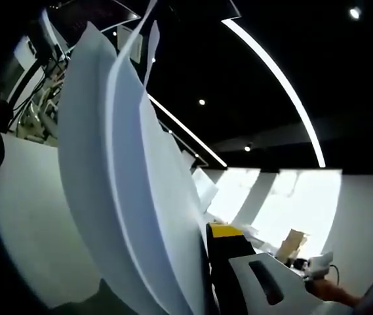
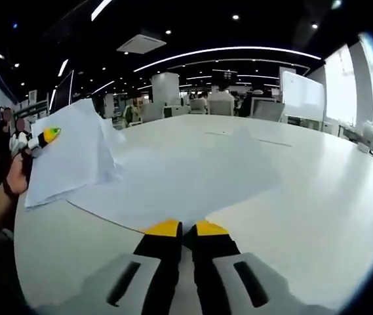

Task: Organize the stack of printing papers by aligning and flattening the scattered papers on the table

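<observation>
A sheaf of white printing papers [image 1: 134,197] stands up on edge in the left gripper view, bowed and fanned apart. My left gripper [image 1: 202,243] is shut on its lower edge; one yellow-tipped jaw shows to the right of the sheets and the other is hidden behind them. In the right gripper view the same raised papers [image 2: 75,154] hang over the table's left side from the left gripper [image 2: 42,139], which a hand holds. More sheets [image 2: 179,174] lie flat on the white table [image 2: 304,216]. My right gripper [image 2: 186,230] is shut on their near corner.
The round white table runs far to the right and back. Desks, a whiteboard [image 2: 302,95] and people stand beyond it. Above are a dark ceiling and strip lights [image 1: 284,85]. A hand [image 1: 333,292] and small objects sit low right in the left gripper view.
</observation>
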`<move>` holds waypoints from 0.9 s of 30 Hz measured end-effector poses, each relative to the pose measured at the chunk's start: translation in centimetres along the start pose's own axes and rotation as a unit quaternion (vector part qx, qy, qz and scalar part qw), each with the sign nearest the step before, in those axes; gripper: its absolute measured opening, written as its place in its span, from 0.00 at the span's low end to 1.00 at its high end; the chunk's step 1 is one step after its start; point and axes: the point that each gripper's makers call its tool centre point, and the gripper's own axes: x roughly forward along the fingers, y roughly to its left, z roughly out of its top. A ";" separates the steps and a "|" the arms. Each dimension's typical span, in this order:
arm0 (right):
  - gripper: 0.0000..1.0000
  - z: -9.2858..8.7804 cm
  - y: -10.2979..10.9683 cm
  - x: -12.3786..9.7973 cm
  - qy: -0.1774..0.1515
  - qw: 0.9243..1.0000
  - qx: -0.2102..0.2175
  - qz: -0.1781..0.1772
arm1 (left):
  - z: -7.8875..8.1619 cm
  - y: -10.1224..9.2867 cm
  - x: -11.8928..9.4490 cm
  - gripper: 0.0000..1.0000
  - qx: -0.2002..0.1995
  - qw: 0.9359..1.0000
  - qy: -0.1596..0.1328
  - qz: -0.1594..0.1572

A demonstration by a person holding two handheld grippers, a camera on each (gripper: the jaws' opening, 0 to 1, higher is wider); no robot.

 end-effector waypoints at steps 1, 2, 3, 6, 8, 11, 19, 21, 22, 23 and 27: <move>0.02 0.0 0.0 0.0 0.000 1.000 0.000 0.000 | 0.0 0.0 0.0 0.10 0.000 1.000 0.000 0.000; 0.01 0.0 0.0 0.0 0.000 1.000 0.001 0.000 | 0.0 0.0 0.0 0.10 0.000 1.000 0.000 0.000; 0.01 0.0 -0.1 0.0 -0.001 1.000 0.002 -0.001 | 0.0 0.0 0.0 0.10 0.000 1.000 0.000 0.000; 0.00 0.1 -0.2 0.0 -0.002 1.000 0.002 -0.004 | 0.0 0.0 0.0 0.10 0.000 1.000 0.000 0.000; 0.00 0.1 -0.4 -0.1 -0.004 1.000 0.004 -0.008 | 0.0 0.0 0.0 0.10 0.000 1.000 0.000 0.000; 0.00 0.2 -0.5 -0.2 -0.007 1.000 0.006 -0.009 | 0.0 0.0 0.0 0.10 0.000 1.000 0.000 0.000; 0.00 0.4 -0.7 -0.3 -0.014 1.000 0.012 -0.011 | 0.0 0.0 0.0 0.10 -0.001 1.000 -0.001 0.000; 0.00 0.4 -0.7 -0.3 -0.014 1.000 0.013 -0.010 | 0.0 0.0 0.0 0.10 -0.002 1.000 -0.001 0.000; 0.00 0.4 -0.7 -0.3 -0.015 1.000 0.014 -0.010 | 0.0 0.0 0.0 0.10 -0.003 1.000 -0.001 0.000; 0.00 0.5 -0.8 -0.4 -0.016 1.000 0.015 -0.011 | -0.1 0.0 0.0 0.10 -0.003 1.000 -0.001 0.000; 0.00 0.6 -1.0 -0.5 -0.020 0.999 0.021 -0.013 | -0.1 0.0 0.0 0.10 -0.003 1.000 -0.001 0.000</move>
